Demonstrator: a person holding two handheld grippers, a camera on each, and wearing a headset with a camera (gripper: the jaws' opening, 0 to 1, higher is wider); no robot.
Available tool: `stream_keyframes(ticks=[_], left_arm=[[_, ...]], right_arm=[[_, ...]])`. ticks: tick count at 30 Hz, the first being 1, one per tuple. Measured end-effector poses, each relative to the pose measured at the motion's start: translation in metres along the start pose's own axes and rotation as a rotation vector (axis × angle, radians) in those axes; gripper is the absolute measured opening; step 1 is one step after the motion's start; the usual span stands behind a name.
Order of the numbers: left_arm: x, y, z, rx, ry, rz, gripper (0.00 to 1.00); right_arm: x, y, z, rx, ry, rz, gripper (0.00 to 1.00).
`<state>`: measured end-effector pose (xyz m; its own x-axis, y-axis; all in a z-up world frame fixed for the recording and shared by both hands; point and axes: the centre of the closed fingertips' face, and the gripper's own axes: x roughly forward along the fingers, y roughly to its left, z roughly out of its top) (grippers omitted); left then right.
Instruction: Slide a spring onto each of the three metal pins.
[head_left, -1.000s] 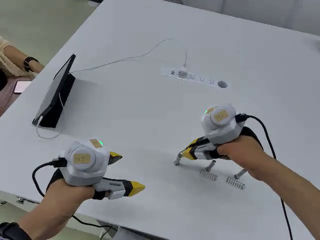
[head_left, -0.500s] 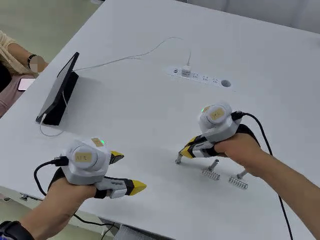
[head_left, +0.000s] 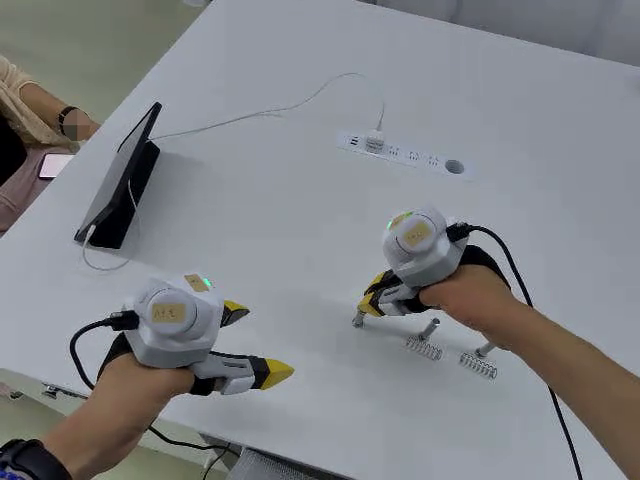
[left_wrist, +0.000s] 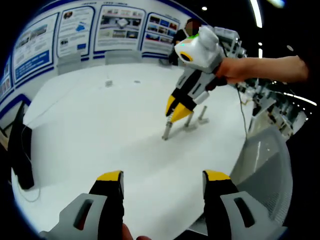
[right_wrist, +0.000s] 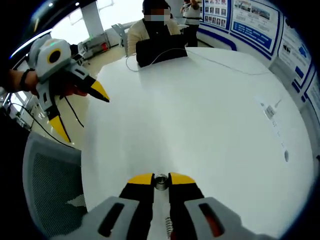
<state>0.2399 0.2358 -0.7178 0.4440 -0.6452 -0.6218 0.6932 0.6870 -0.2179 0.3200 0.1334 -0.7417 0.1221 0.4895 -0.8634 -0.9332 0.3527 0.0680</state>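
right jaws pinched on a pin

the right gripper (right_wrist: 161, 180) has its yellow tips nearly closed around the head of a standing pin (right_wrist: 161, 183). what looks like a coil (right_wrist: 169, 226) shows lower between them. two springs (head_left: 423, 348) lie just beside it, by two more pins (head_left: 428, 328). well apart, the left gripper (left_wrist: 163, 176) hovers wide open, holding nothing, above the white table (head_left: 300, 220).

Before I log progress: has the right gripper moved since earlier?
Yes: the right gripper, shut on a spring, shifted left against the middle pin, toward the leftmost pin.

Worktop (head_left: 300, 230) wide open btwn left gripper (head_left: 262, 343) & right gripper (head_left: 368, 305). Obstacles: 3 pins (head_left: 428, 328) + 2 loose springs (head_left: 424, 348) bunched at right gripper; tablet (head_left: 115, 185) far left, power strip (head_left: 400, 155) w/ cable (head_left: 290, 105) at back.
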Motion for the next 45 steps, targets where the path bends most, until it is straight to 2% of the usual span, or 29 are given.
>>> stream_keyframes(ticks=[17,27,41,45], left_arm=[[0.0,-0.001,0.0,-0.009,-0.003,-0.001,0.65],[-0.001,0.003,-0.001,-0.022,-0.002,0.006,0.64],[-0.002,0.005,-0.002,-0.024,0.003,0.011,0.64],[-0.002,0.005,-0.002,-0.023,0.003,0.012,0.64]], right_arm=[[0.014,0.001,-0.007,-0.068,0.042,-0.01,0.13],[0.026,0.0,-0.012,-0.097,0.071,-0.009,0.13],[0.035,0.002,-0.022,-0.096,0.09,0.0,0.13],[0.033,0.005,-0.021,-0.08,0.072,0.015,0.15]])
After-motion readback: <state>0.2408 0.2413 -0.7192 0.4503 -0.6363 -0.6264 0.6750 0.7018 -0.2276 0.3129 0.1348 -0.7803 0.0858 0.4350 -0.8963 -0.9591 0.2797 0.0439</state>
